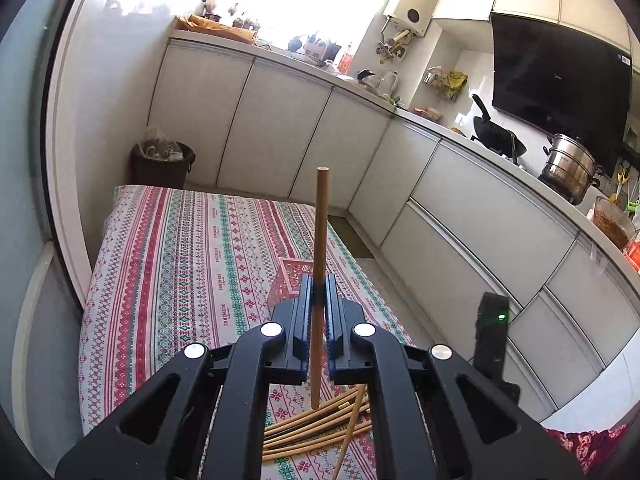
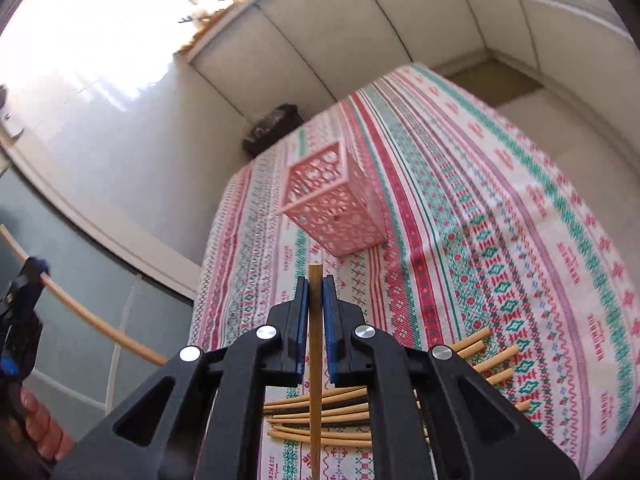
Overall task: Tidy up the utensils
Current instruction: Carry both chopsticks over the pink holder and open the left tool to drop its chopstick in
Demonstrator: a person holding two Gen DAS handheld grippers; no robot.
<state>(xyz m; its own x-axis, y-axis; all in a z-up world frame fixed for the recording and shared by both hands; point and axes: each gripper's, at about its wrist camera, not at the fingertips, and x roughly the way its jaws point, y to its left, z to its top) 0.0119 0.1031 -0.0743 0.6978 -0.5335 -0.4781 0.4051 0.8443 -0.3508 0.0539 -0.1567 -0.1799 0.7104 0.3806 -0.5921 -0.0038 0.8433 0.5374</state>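
Both tools clamp chopsticks; tablecloth (image 2: pixel 460 200) lettering unreadable.

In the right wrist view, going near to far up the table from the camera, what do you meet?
Pile of loose chopsticks → right claw shut on a single chopstick → pink lattice basket → dark bin past the table's far edge → white cabinets.

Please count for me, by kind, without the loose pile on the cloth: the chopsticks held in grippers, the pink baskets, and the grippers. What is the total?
Held chopsticks: 2 (left chopstick, right chopstick)
Pink basket: 1
Grippers: 2 (left gripper, right gripper)
Total: 5
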